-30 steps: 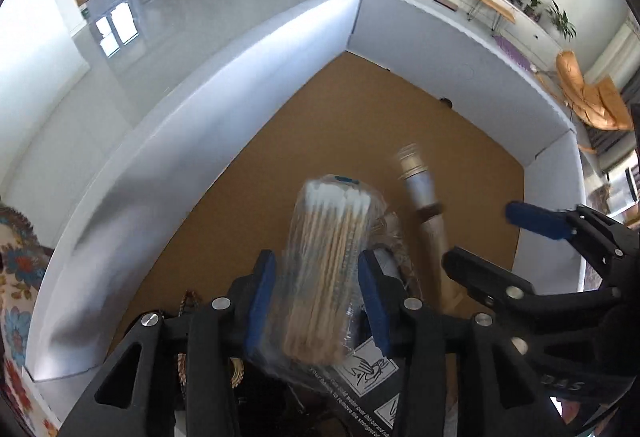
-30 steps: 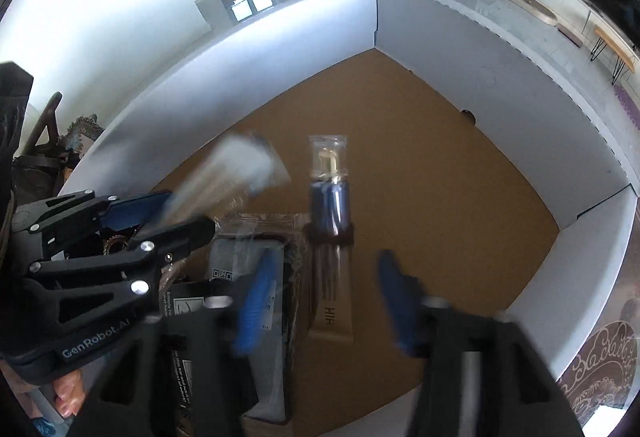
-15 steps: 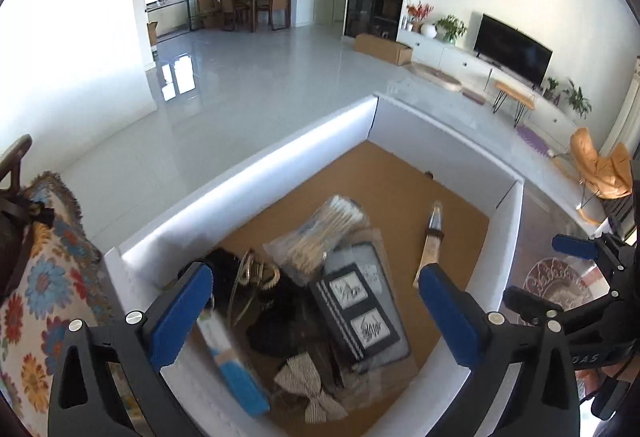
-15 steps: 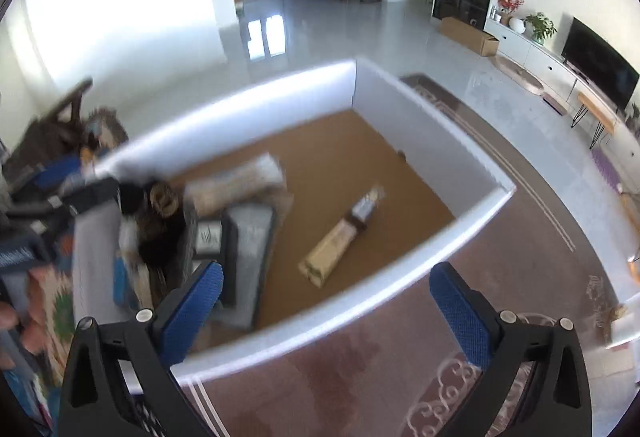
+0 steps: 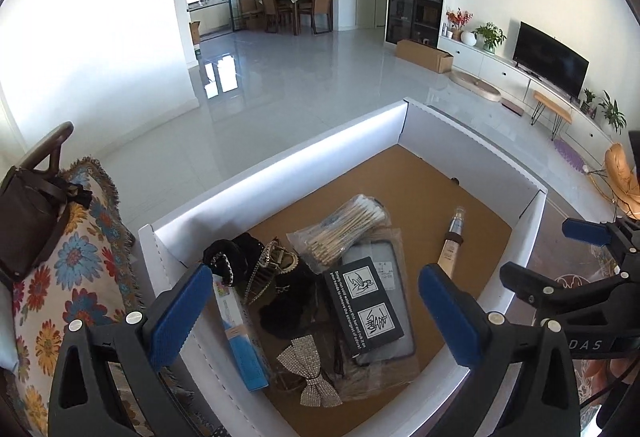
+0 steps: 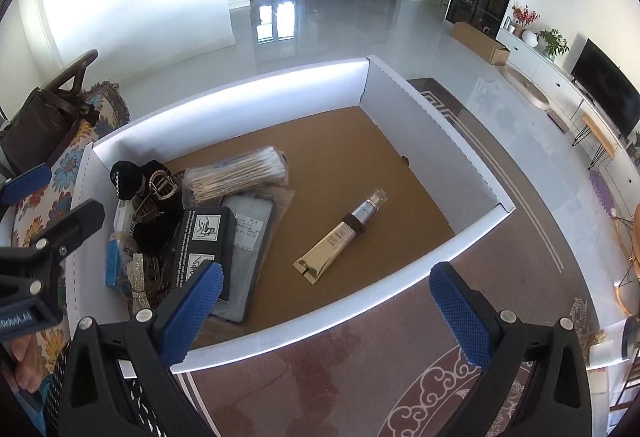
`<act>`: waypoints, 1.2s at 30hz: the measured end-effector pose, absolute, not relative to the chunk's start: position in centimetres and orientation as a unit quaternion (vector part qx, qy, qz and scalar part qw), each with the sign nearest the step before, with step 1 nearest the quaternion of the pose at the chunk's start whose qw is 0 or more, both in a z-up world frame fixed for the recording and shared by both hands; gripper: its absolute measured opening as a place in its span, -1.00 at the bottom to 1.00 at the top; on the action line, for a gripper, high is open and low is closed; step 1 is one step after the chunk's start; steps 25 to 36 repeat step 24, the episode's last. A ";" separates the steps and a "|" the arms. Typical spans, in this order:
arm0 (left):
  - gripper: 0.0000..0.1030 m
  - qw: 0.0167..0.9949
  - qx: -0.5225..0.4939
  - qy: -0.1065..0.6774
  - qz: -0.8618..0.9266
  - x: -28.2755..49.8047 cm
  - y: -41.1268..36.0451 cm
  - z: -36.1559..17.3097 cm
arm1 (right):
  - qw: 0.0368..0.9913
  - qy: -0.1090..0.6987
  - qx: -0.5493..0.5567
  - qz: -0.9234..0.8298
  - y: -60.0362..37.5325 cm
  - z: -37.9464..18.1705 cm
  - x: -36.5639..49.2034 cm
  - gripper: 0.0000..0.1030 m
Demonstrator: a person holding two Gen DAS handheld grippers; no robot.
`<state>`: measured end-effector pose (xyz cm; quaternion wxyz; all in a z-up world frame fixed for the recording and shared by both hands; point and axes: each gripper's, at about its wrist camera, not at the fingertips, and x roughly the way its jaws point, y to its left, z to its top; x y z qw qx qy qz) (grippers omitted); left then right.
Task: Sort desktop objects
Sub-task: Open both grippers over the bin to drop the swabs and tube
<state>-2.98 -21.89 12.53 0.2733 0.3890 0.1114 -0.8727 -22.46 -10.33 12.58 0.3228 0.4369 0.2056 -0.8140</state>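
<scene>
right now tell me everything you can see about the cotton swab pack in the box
The cotton swab pack is a clear plastic bag packed tight with wooden-stemmed, white-tipped swabs laid parallel. It looks sealed and full. It lies flat on its side in the white-walled box, partly on the brown cardboard floor, its near edge overlapping a grey flat packet. A black box with white pictograms sits just in front. Dark hair accessories crowd one end. Neither tongs touch it.
</scene>
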 end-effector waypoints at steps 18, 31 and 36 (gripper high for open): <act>1.00 0.282 0.396 0.102 -0.868 -3.2 -21.9 12.5 | 0.319 0.217 0.448 -0.807 -10.6 10.6 -22.5 1.00; 1.00 0.292 0.378 0.120 -0.870 -2.6 -21.8 12.6 | 0.318 0.213 0.449 -0.807 -10.7 10.2 -22.7 1.00; 1.00 0.292 0.378 0.120 -0.870 -2.6 -21.8 12.6 | 0.318 0.213 0.449 -0.807 -10.7 10.2 -22.7 1.00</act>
